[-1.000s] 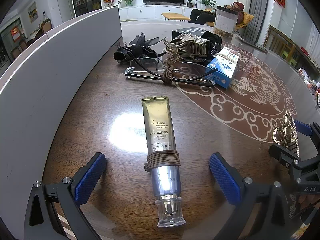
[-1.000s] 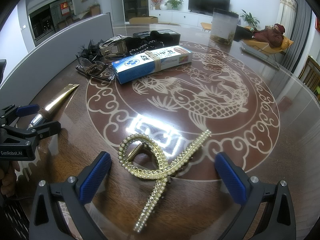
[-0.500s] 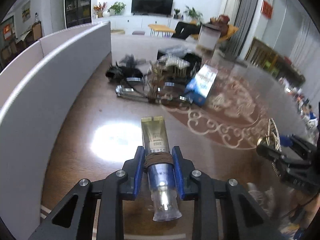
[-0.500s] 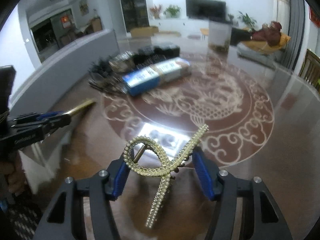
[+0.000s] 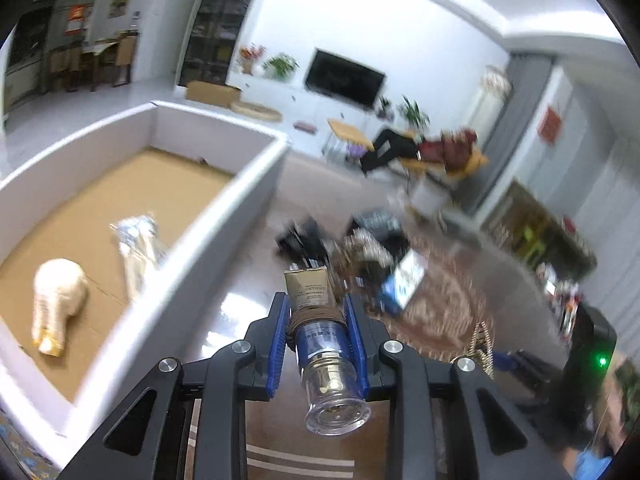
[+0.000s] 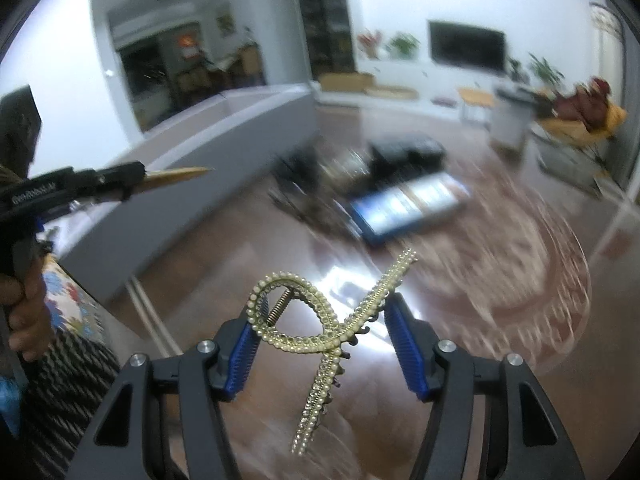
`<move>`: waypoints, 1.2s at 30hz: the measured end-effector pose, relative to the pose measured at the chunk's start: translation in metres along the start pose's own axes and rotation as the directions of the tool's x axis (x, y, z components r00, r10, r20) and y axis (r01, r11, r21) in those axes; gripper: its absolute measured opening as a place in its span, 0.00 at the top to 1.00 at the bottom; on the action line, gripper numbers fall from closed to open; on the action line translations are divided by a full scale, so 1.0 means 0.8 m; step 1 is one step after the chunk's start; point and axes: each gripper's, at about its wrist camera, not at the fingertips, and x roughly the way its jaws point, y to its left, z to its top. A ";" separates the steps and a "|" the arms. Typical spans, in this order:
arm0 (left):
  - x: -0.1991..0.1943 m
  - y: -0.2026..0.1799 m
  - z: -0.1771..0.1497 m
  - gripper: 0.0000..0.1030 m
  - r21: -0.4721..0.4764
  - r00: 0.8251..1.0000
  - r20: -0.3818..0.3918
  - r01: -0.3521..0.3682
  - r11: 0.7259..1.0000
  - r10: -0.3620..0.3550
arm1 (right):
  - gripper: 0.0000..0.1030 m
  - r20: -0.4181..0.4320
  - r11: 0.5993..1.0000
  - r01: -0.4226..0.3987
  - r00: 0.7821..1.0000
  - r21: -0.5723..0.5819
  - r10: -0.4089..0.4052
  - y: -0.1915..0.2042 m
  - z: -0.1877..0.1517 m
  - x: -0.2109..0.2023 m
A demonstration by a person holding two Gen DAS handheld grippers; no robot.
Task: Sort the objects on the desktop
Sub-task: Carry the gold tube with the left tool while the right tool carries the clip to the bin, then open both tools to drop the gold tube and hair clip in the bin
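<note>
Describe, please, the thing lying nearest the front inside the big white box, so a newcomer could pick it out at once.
Start at the large white box with the brown cardboard floor, left of the dark table. Two things lie on that floor; the nearer is a cream bundle, rounded and plump. Its neighbour, a crinkled clear packet, is long, flat and shiny.

Gold tube [image 5: 311, 290], clear cap; pearl-studded gold hair clip [image 6: 320, 320]; blue fingers [image 5: 278, 344].

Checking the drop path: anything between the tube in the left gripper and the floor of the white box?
Only the box's near wall. The left gripper is shut on the gold tube over the table, right of that wall. Inside the white box, a cream item and a wrapped packet lie near the wall; brown floor beyond looks free.
</note>
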 end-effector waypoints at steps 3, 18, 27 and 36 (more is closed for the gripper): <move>-0.033 0.036 0.034 0.73 -0.070 0.997 0.062 -0.030 0.997 0.034 | 0.40 0.041 0.994 -0.078 0.996 -0.075 0.081 0.043 0.051 0.007; -0.009 0.260 0.067 0.72 -0.314 0.925 -0.077 -0.377 0.871 0.373 | 0.39 -0.214 0.847 -0.429 0.901 -0.315 0.377 0.309 0.191 0.232; 0.006 0.264 0.069 0.28 -0.293 0.892 -0.124 -0.452 0.842 0.436 | 0.07 -0.194 0.869 -0.371 0.926 -0.327 0.323 0.304 0.172 0.236; -0.020 0.213 0.066 0.28 -0.251 0.898 0.050 -0.412 0.876 0.437 | 0.00 0.030 0.972 -0.178 0.982 -0.150 0.185 0.112 0.082 0.102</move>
